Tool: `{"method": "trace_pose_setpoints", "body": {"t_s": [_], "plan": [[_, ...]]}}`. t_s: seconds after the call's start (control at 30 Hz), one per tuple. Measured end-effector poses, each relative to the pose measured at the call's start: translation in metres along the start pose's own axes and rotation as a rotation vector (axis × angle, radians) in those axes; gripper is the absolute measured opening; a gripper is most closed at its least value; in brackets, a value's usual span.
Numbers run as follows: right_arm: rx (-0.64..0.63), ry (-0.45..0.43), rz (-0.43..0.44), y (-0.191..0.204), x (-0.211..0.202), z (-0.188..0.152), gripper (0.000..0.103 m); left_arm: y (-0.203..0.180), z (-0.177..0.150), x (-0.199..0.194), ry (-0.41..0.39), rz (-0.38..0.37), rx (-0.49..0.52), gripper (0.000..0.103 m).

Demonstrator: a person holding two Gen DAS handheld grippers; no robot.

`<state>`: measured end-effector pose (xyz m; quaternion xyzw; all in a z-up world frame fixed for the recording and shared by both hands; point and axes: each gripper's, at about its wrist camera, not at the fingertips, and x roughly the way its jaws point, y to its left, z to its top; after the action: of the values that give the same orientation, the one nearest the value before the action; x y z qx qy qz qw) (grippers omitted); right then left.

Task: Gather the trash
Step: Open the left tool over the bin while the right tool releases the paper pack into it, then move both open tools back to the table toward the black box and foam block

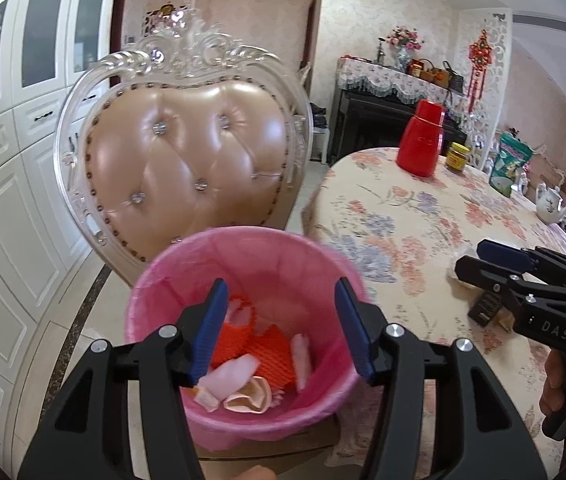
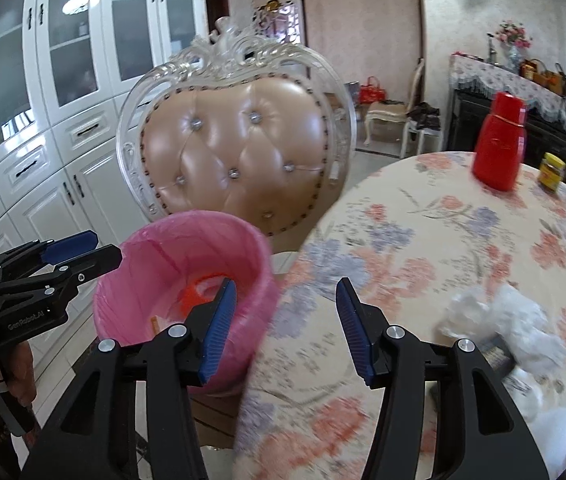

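Left tool (image 1: 281,328): nearest item, jaws wide, empty, hovering over the mouth of the pink bin (image 1: 243,320) at 6 o'clock in the left wrist view. Bin contents: orange foam netting (image 1: 267,350), pale peel scraps (image 1: 231,376).

Bin position: beside the bench (image 2: 423,264), in front of the tufted chair (image 1: 187,168) at 11 o'clock.

Right tool (image 2: 287,330): jaws wide, empty, pointing across the bench edge between bin and remaining trash.

Remaining trash: crumpled white tissue (image 2: 503,316) at 3 o'clock in the right wrist view, lying on the bench over a dark packet (image 2: 497,354).

Step, by judgement: between drops; the next move calls for swinging the right tool rightward and closing on the tissue.

Background: red flask (image 2: 501,148), yellow-lidded jar (image 2: 551,172), 1 o'clock.
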<state>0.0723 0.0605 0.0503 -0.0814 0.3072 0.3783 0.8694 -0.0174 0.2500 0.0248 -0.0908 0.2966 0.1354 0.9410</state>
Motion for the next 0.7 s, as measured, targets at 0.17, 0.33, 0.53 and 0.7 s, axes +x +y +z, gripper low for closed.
{"method": "trace_pose_setpoints", "body": {"t_s": [0.17, 0.33, 0.53, 0.7], "plan": [[0.033, -0.013, -0.06, -0.028, -0.026, -0.019, 0.054, -0.031, -0.003, 0.004, 0.009, -0.04, 0.027, 0.056], [0.082, -0.008, -0.109, -0.058, -0.045, -0.04, 0.054, -0.063, -0.006, 0.01, 0.017, -0.078, 0.057, 0.057], [0.144, 0.005, -0.17, -0.099, -0.065, -0.067, 0.054, -0.101, -0.012, 0.019, 0.036, -0.114, 0.089, 0.058], [0.197, 0.017, -0.208, -0.13, -0.081, -0.091, 0.054, -0.129, -0.017, 0.028, 0.053, -0.141, 0.112, 0.059]]}}
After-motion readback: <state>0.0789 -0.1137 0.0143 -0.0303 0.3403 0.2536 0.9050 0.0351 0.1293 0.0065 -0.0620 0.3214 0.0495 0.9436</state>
